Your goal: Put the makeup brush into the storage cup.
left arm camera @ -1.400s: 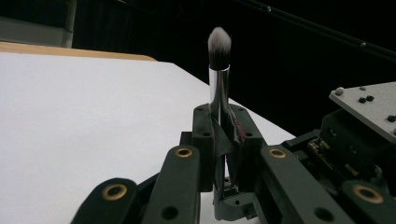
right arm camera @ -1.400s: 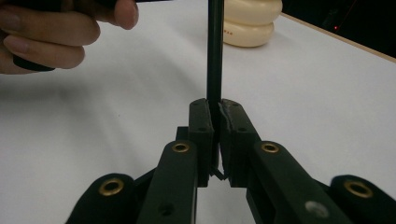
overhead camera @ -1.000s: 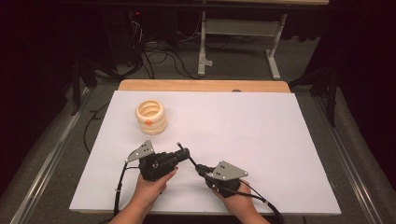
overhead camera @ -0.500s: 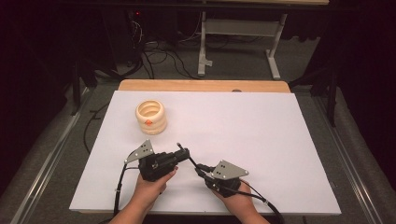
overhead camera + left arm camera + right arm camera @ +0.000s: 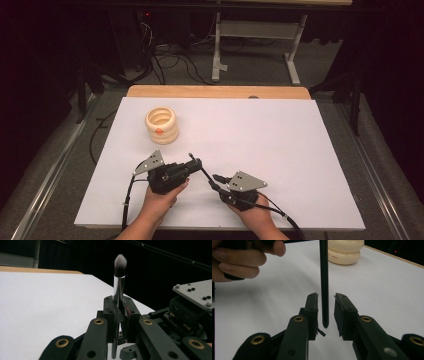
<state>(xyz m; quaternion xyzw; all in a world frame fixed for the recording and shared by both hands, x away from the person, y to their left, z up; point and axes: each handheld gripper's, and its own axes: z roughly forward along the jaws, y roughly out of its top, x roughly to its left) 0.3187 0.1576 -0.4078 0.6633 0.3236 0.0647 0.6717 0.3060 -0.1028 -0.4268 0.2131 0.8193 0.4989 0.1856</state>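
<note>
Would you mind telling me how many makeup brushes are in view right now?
1. The makeup brush is clamped in the left gripper; its dark handle end hangs between the open jaws of the right gripper, untouched. None shows elsewhere on the table.

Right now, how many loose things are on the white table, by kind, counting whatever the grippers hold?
Brush: 1, clamped in the left gripper
Cream ringed holder: 1, on the table
Total: 2
</note>
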